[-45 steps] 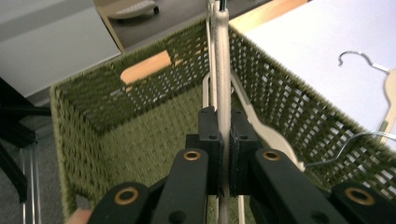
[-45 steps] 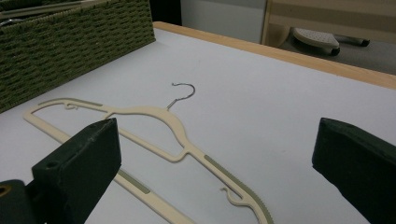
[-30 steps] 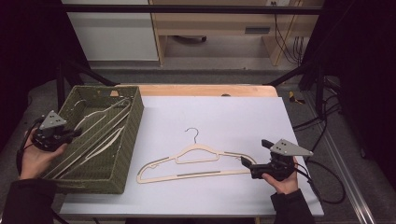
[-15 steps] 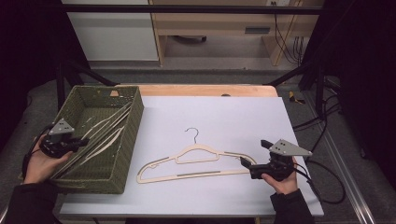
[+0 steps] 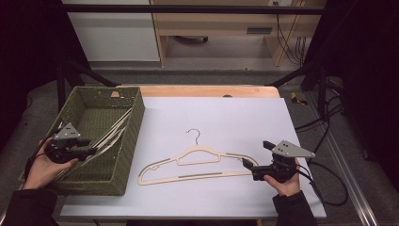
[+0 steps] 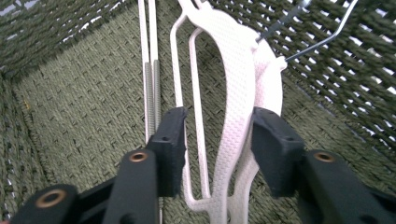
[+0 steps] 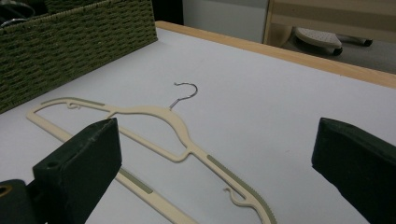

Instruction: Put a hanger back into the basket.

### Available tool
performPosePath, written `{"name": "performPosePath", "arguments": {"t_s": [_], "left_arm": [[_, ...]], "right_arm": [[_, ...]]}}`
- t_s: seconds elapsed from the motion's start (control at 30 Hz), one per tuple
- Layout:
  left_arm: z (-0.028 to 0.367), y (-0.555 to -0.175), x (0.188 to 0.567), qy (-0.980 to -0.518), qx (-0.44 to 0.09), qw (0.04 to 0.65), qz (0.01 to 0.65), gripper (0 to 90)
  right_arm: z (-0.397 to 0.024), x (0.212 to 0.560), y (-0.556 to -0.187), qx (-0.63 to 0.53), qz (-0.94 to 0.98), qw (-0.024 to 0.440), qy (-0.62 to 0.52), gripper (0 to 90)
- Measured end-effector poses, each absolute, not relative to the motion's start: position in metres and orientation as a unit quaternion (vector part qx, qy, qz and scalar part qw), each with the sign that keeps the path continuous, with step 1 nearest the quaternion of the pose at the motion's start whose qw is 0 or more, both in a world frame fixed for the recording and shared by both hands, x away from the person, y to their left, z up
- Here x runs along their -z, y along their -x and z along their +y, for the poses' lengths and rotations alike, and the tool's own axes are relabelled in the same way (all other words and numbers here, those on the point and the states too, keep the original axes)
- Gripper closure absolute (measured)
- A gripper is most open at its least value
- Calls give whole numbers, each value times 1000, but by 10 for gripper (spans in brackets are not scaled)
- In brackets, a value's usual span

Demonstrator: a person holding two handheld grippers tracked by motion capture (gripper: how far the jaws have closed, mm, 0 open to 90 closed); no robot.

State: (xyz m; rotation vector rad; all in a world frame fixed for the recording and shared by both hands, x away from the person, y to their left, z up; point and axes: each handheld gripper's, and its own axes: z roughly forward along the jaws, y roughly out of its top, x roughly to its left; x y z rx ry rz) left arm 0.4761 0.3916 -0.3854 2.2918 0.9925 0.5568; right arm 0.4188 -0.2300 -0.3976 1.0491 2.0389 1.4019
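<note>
A beige hanger (image 5: 197, 162) with a metal hook lies flat on the white table (image 5: 226, 117); it is also the beige hanger (image 7: 154, 116) ahead of my right jaws. My right gripper (image 5: 248, 165) rests at the hanger's right end, and this right gripper (image 7: 219, 140) is wide open and holds nothing. Several white hangers (image 5: 110, 136) lean inside the green woven basket (image 5: 134, 106). My left gripper (image 5: 91, 151) is down in the basket. In its own view the left gripper (image 6: 219, 140) is open, with a white hanger's arm (image 6: 236, 93) between the jaws.
Thin metal hanger rods (image 6: 150, 70) lie beside my left jaw on the basket floor. The table's wooden back edge (image 5: 207, 90) runs behind the white surface. Cables (image 5: 324, 179) trail off the table's right side.
My left gripper has moved nearer and to the right inside the basket, onto the white hangers. The right gripper and the beige hanger have stayed put.
</note>
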Motion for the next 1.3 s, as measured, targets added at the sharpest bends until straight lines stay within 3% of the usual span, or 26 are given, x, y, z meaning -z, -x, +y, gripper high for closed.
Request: {"name": "performPosePath", "arguments": {"t_s": [0.23, 0.43, 0.8, 1.07, 1.3], "left_arm": [[389, -470, 372, -844, -222, 316, 371, 474], [379, -461, 355, -815, -242, 370, 376, 335], [322, -442, 331, -782, -240, 464, 340, 169], [276, -432, 338, -780, -219, 495, 314, 132], [250, -432, 351, -796, -200, 488, 297, 132]], "right_arm": [[-230, 397, -419, -509, 739, 226, -379, 23], [-231, 396, -419, -512, 736, 228, -380, 23], [-232, 395, -418, -515, 732, 228, -383, 23], [-233, 394, -418, -517, 731, 229, -382, 23], [-233, 393, -417, -517, 731, 229, -382, 23]]}}
